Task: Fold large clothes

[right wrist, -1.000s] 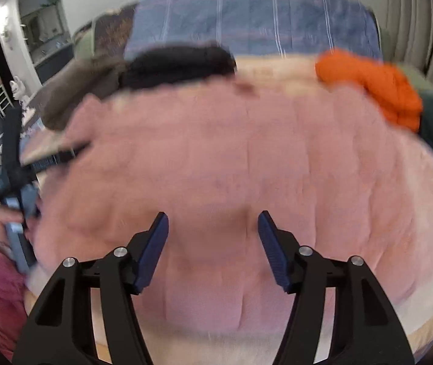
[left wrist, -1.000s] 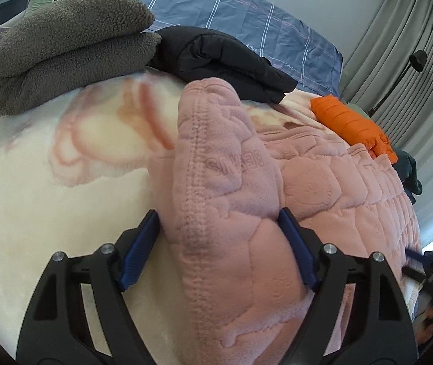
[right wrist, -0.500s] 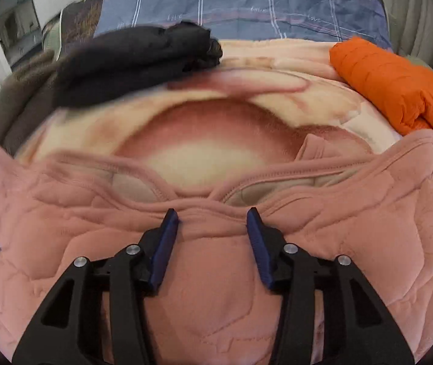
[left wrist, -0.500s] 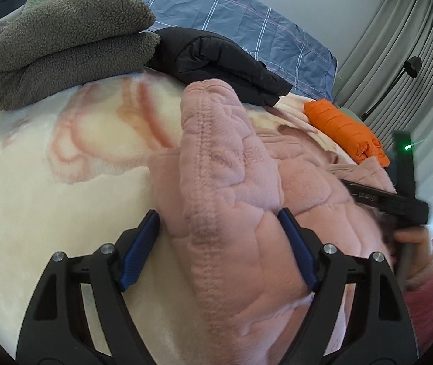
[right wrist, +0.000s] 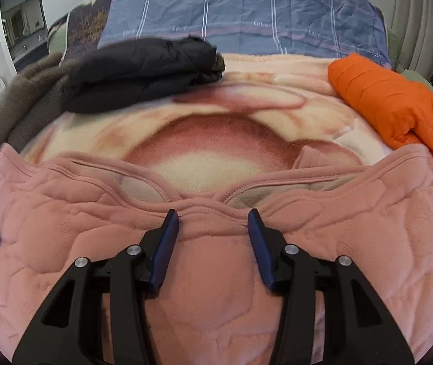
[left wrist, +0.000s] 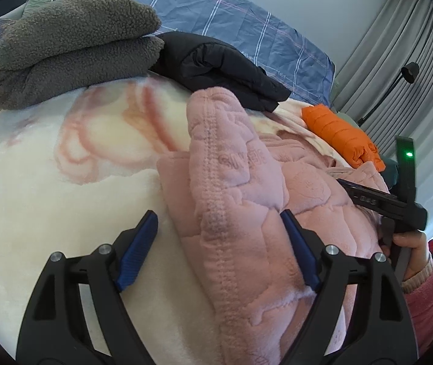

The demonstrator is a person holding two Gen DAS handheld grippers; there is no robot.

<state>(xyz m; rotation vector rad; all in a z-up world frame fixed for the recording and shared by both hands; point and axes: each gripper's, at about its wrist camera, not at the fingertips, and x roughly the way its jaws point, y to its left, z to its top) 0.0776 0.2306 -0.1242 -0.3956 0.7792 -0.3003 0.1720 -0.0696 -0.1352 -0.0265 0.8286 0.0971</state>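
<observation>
A pink quilted fleece garment [left wrist: 246,200] lies on a cream floral blanket [left wrist: 49,182]. In the left wrist view its sleeve or side edge rises between my left gripper's [left wrist: 219,237] open blue fingers, with the left finger clear of the cloth. In the right wrist view the garment [right wrist: 64,228] spreads wide, neckline toward the far side. My right gripper [right wrist: 213,228] is open, fingers resting on the cloth just below the neckline. The right gripper's body also shows in the left wrist view [left wrist: 398,200].
A folded grey fleece [left wrist: 73,45] and a folded black jacket [left wrist: 216,67] lie at the far side of the bed. A folded orange puffer jacket [right wrist: 392,106] lies far right. A blue plaid pillow [right wrist: 246,21] is behind them. Curtains and a lamp [left wrist: 407,73] stand right.
My right gripper moved forward over the pink garment to its neckline and narrowed somewhat. The left gripper stayed in place around the raised edge.
</observation>
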